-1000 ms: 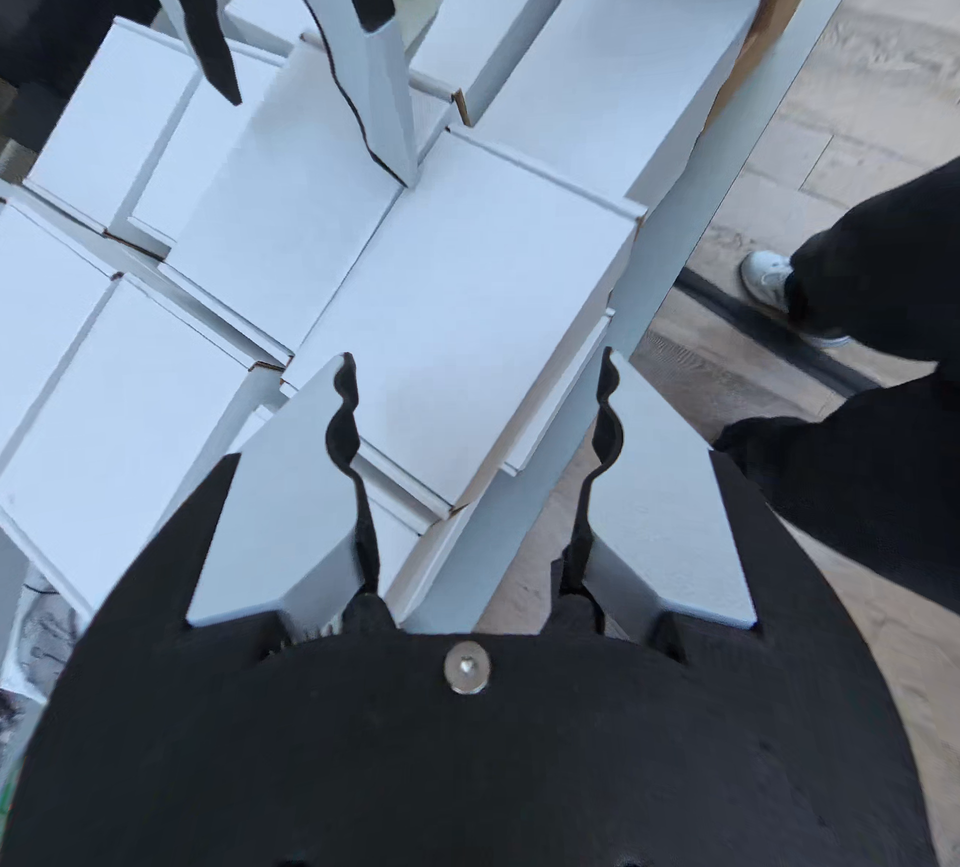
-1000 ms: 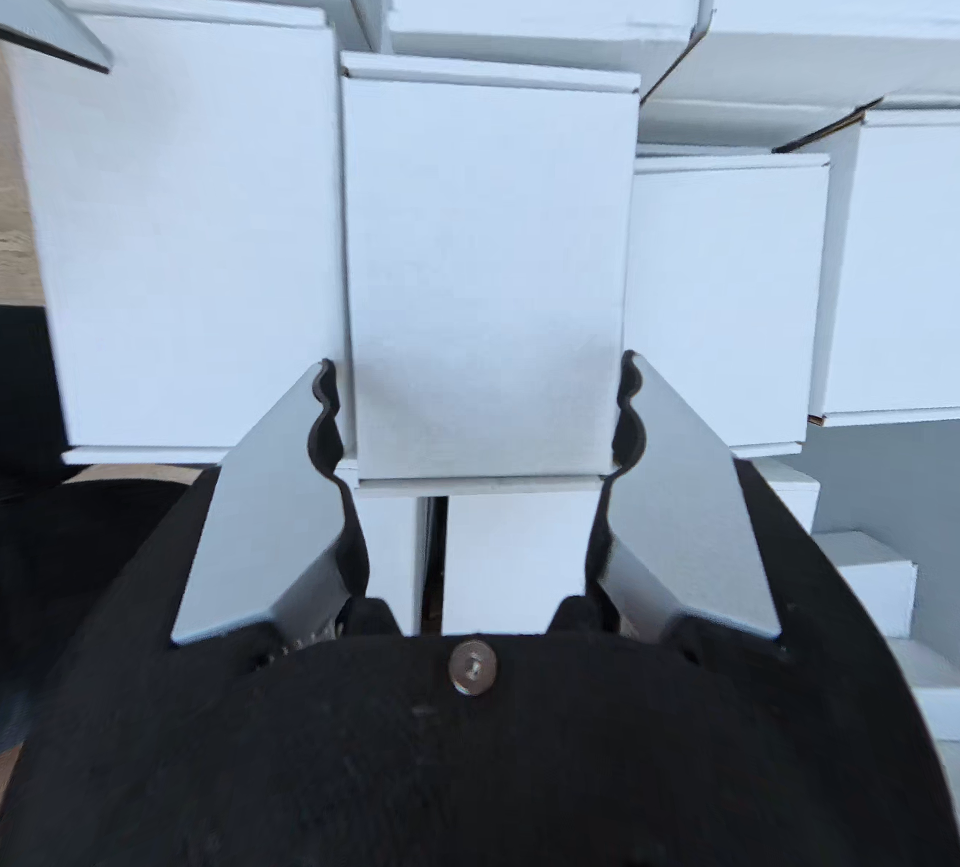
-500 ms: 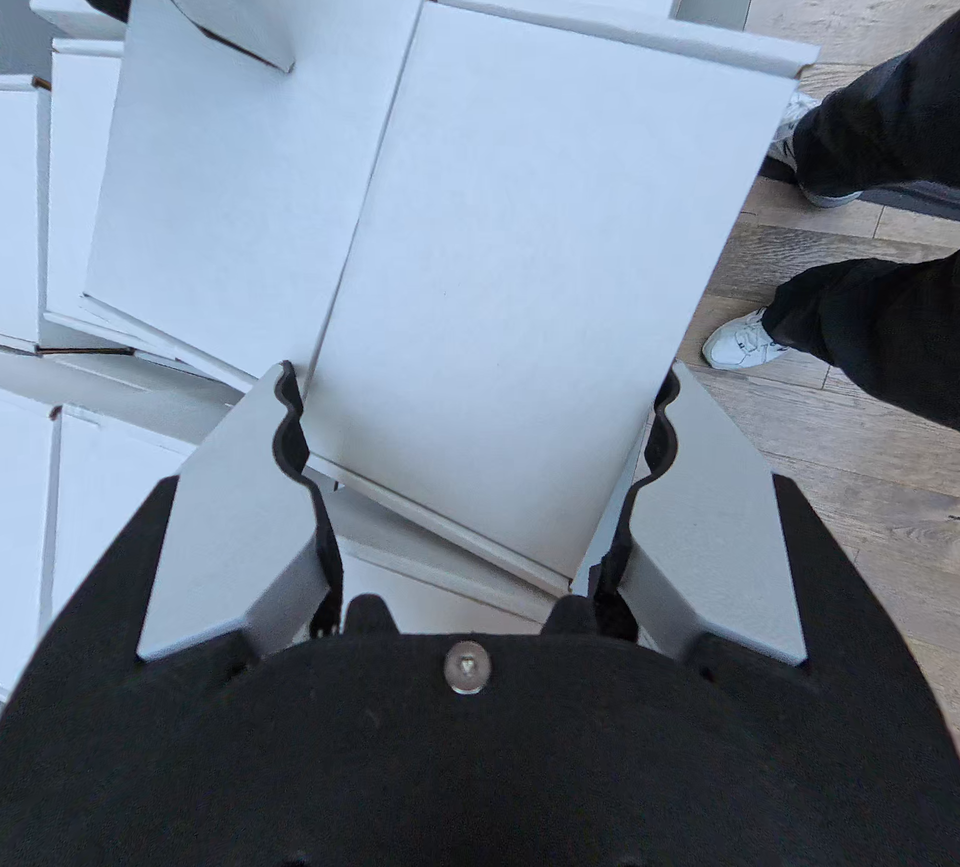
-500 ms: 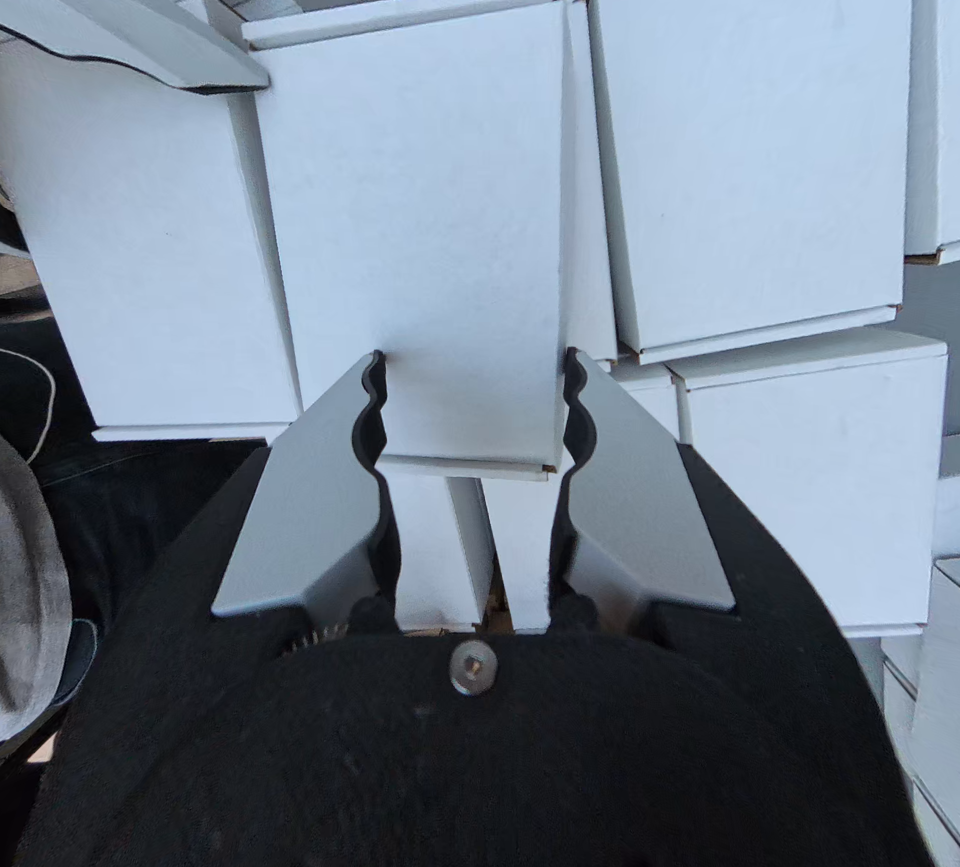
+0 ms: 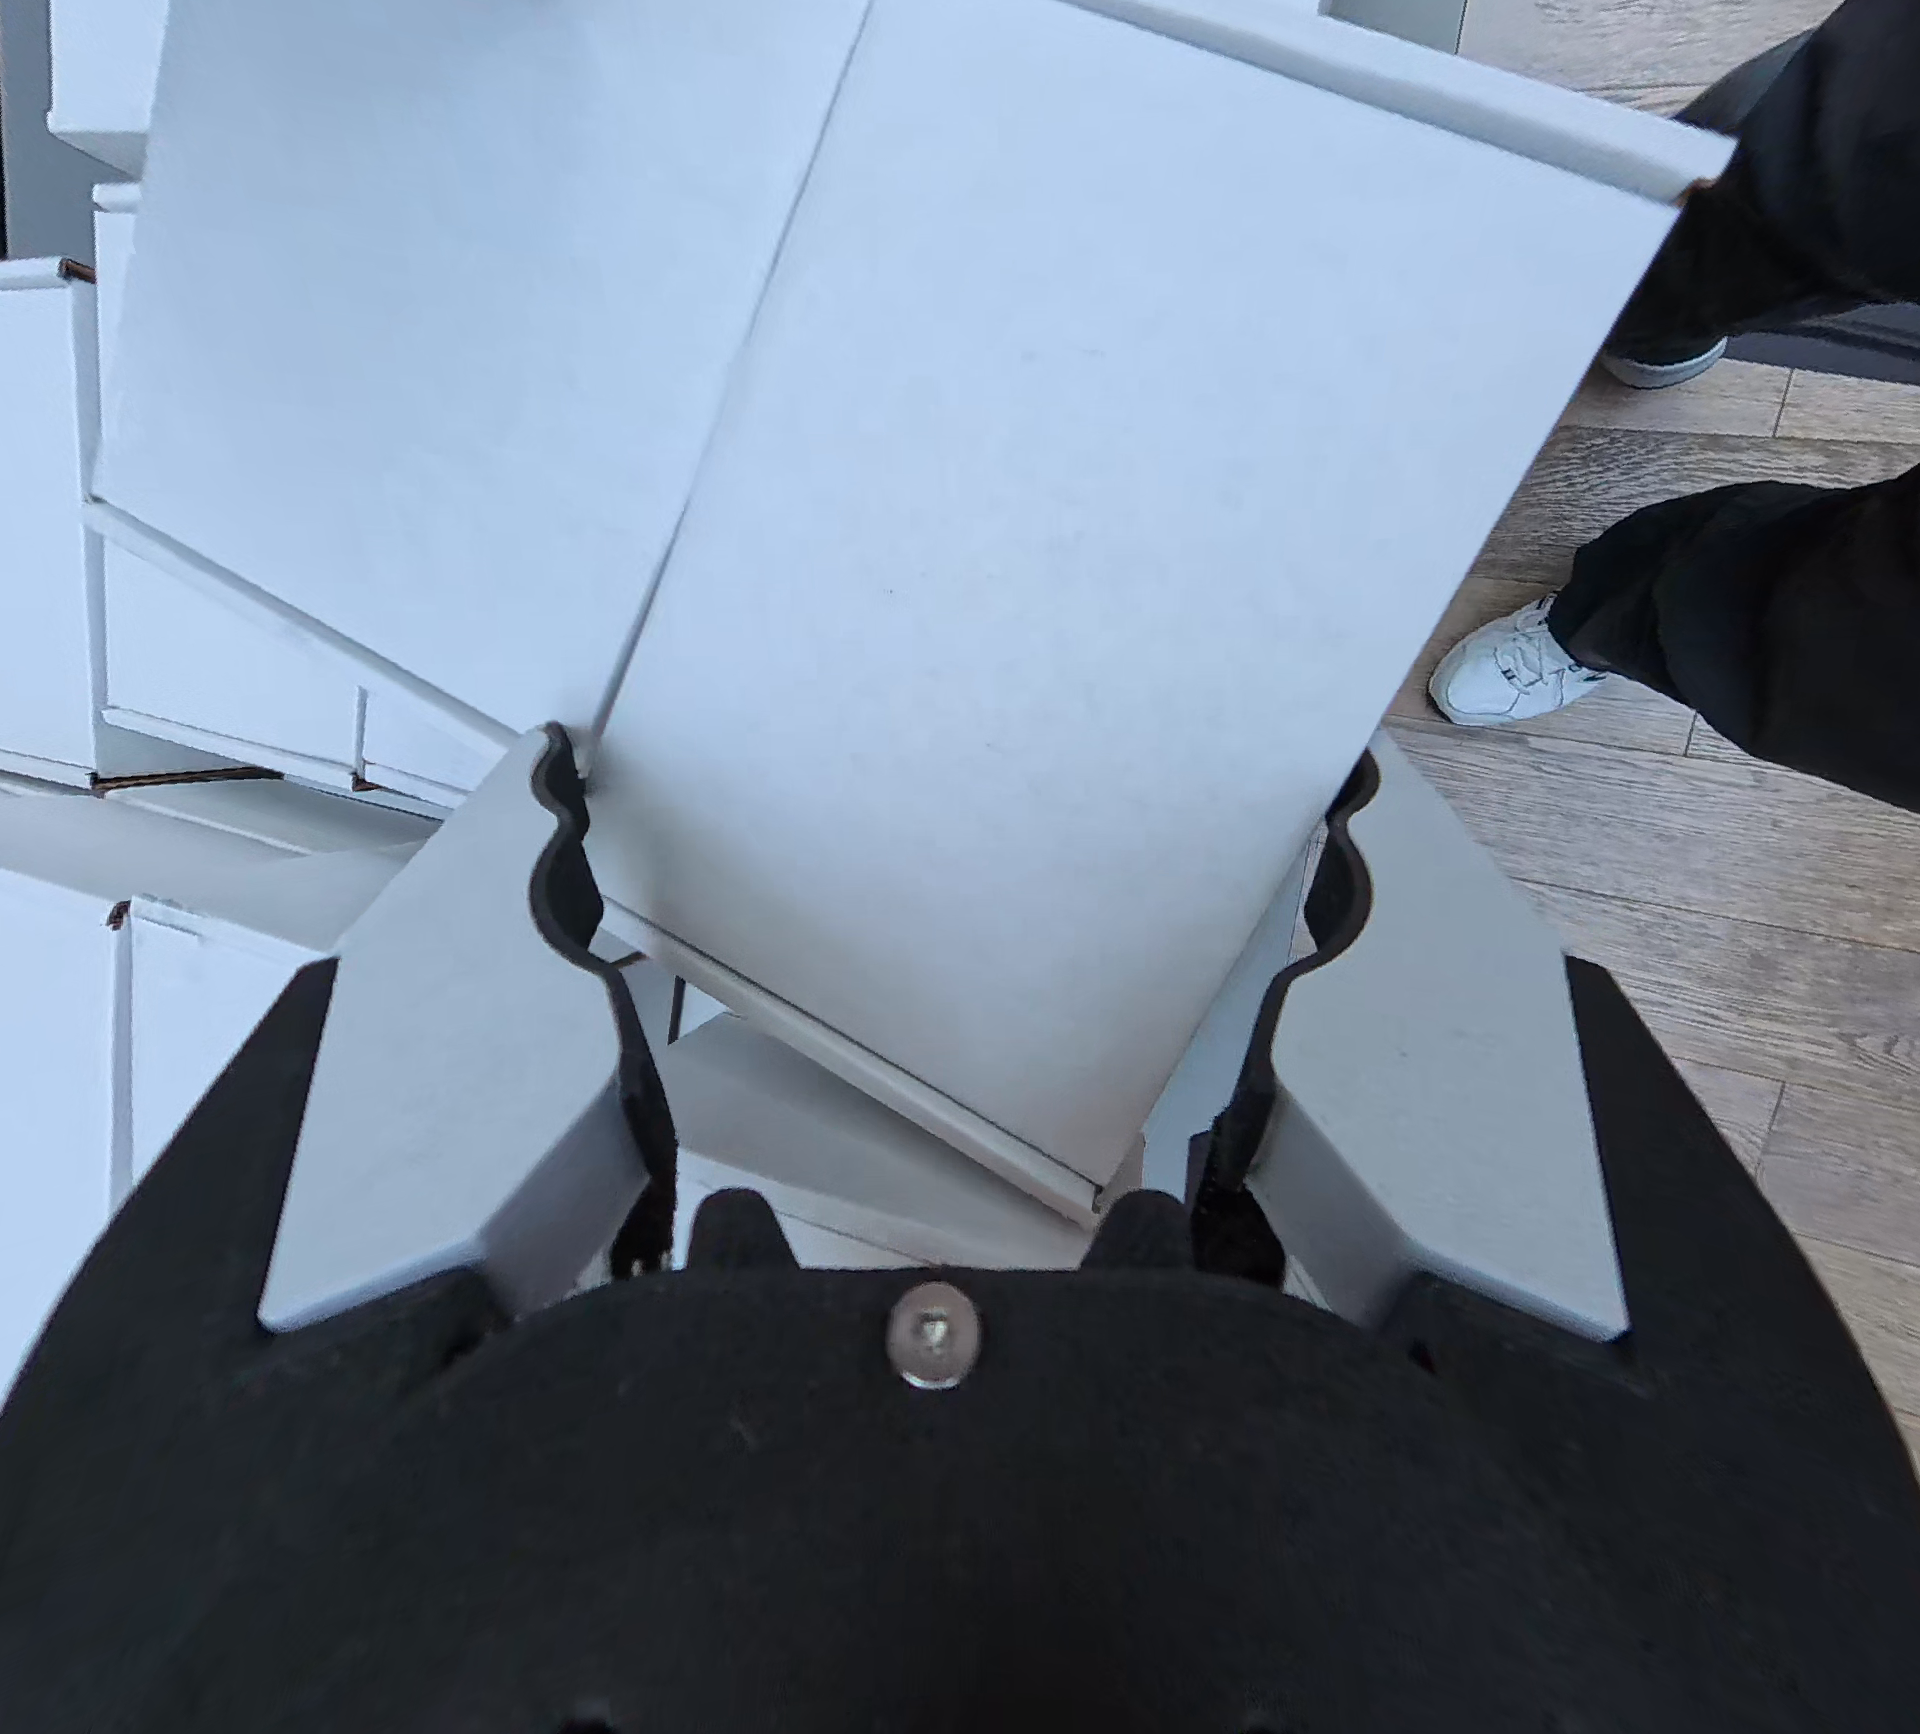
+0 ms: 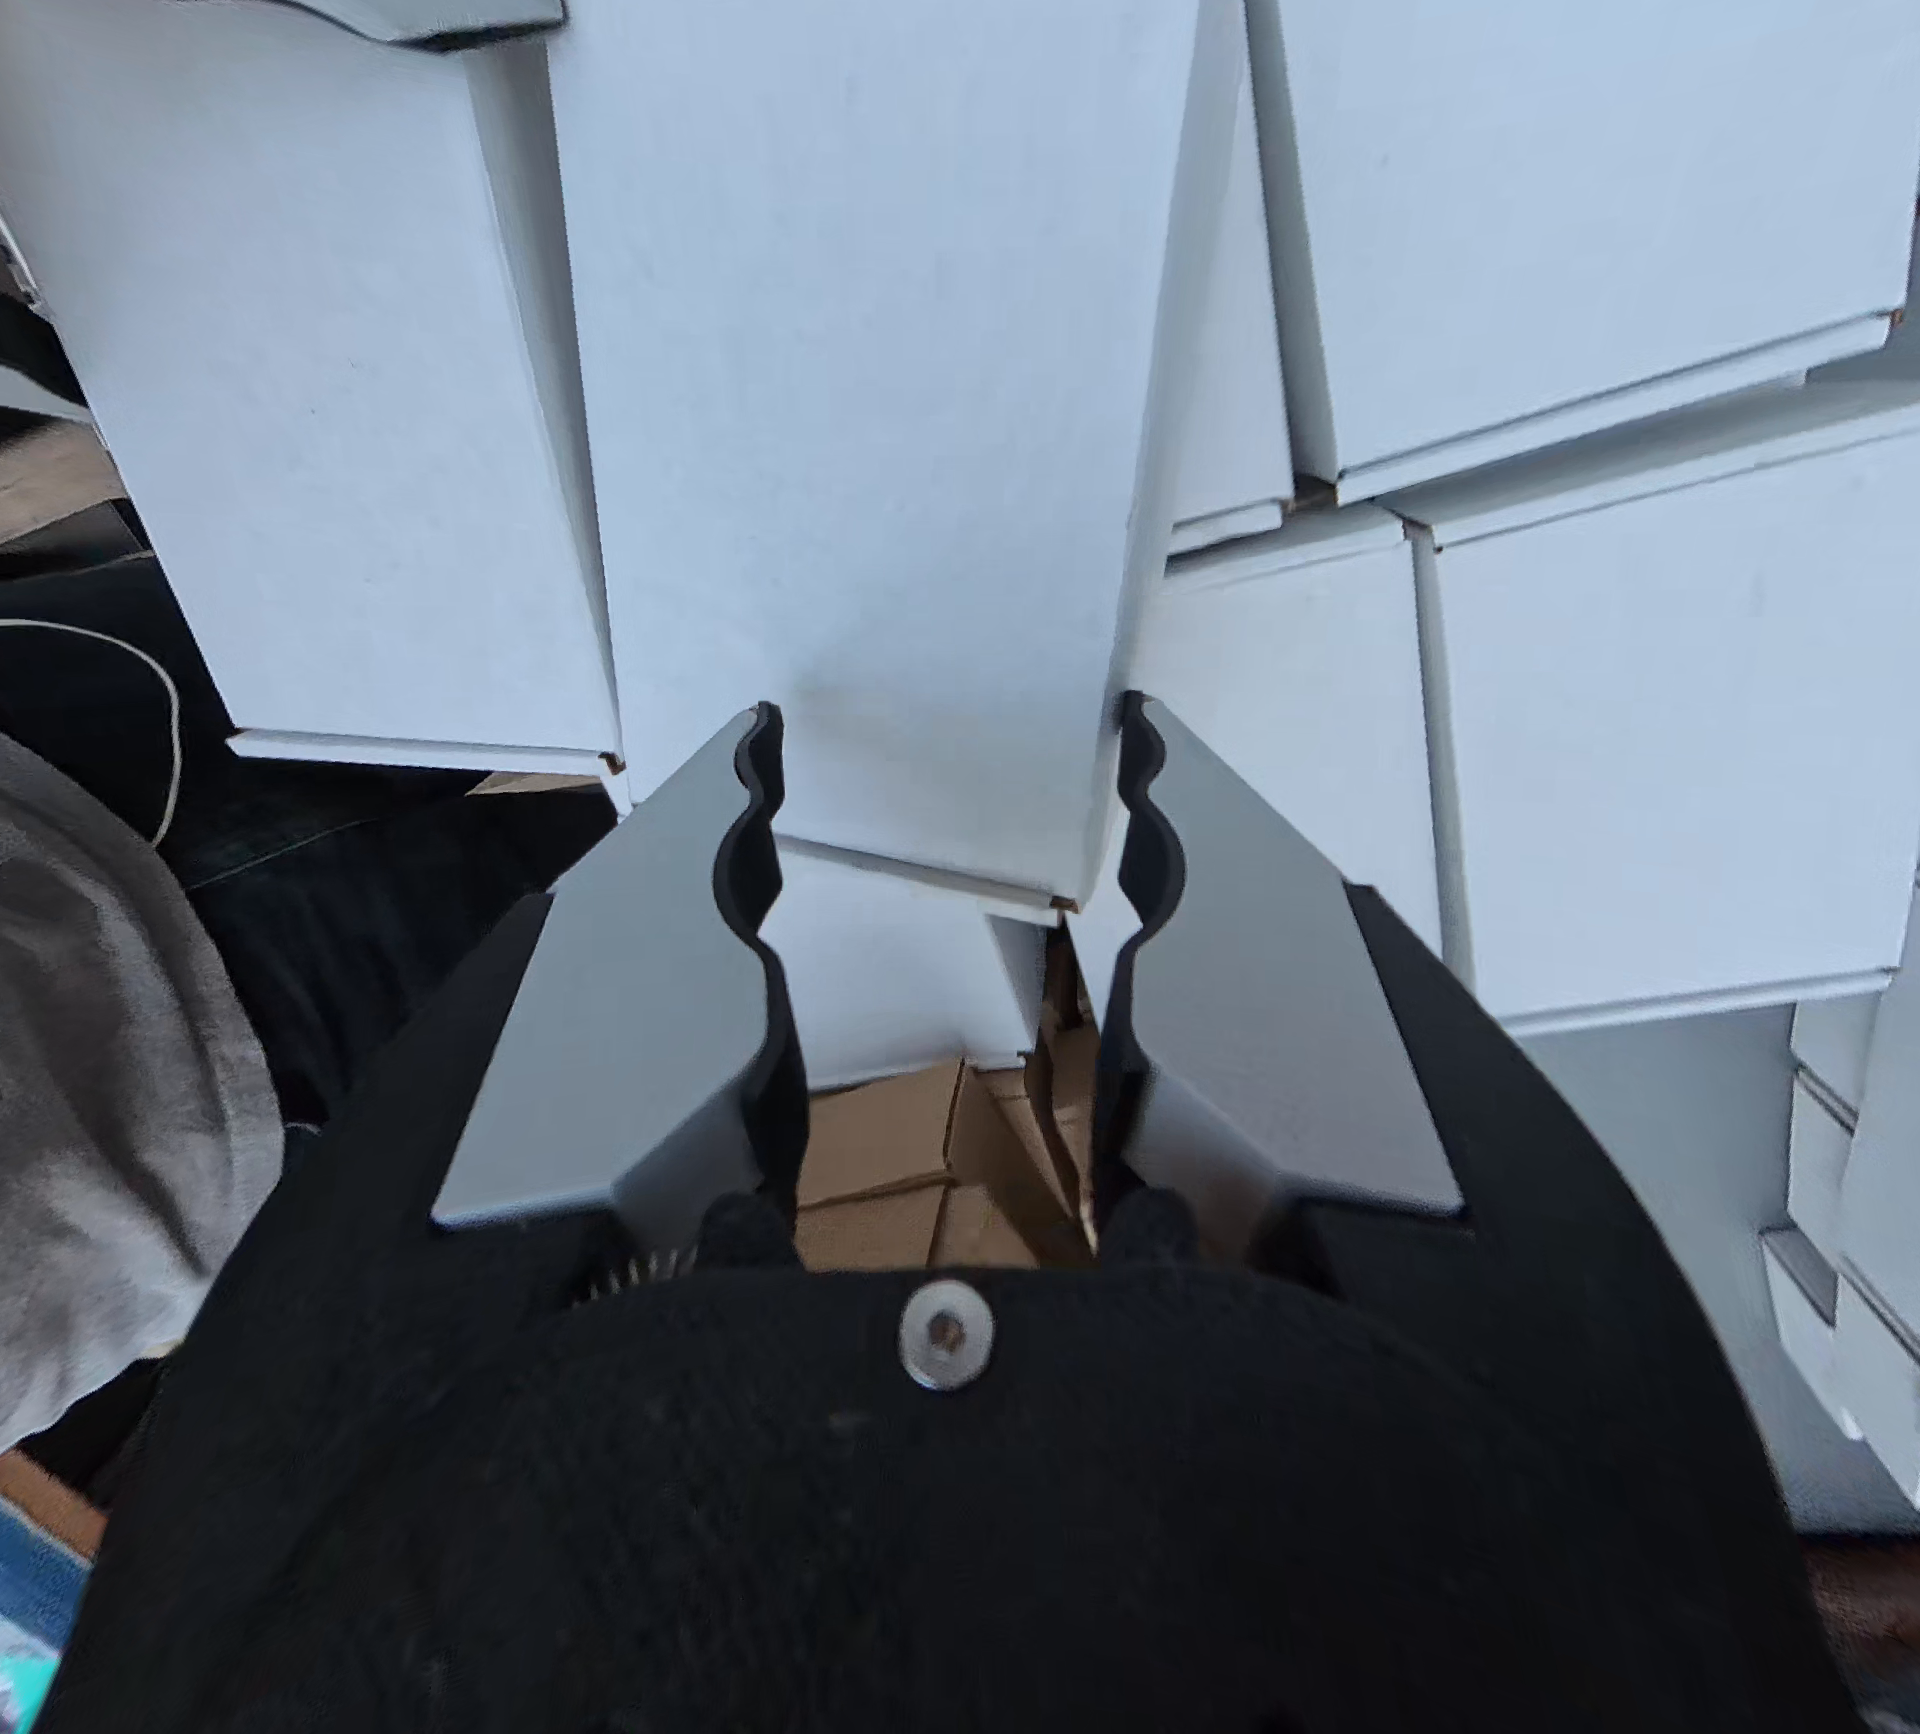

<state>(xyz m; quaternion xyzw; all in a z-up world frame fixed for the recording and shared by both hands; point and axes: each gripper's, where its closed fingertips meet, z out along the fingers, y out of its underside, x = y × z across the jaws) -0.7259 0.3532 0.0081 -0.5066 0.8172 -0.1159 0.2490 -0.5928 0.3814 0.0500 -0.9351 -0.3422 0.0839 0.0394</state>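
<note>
My left gripper (image 5: 956,765) is shut on a flat white cardboard box (image 5: 1039,489). Its fingers press the box's two long sides, and the box is tilted with its far end over the floor. My right gripper (image 6: 951,713) is shut on another white box (image 6: 862,354), pinching its near end with the jaws fairly close together. The two held boxes lie side by side. The right one also shows in the left wrist view (image 5: 436,250), and the left one in the right wrist view (image 6: 312,396). A finger of the other gripper shows at the top of each view.
Several more white boxes (image 6: 1610,126) are stacked around and below both grippers. Brown cardboard boxes (image 6: 914,1154) lie under the right gripper. A person's black-trousered legs and white shoe (image 5: 1507,671) stand on the wooden floor (image 5: 1662,905) at right. Grey cloth (image 6: 94,1113) lies at left.
My left gripper dropped onto a box, spread around it and closed on its sides. My right gripper narrowed onto its box. Both boxes have risen and tilted away from the stack.
</note>
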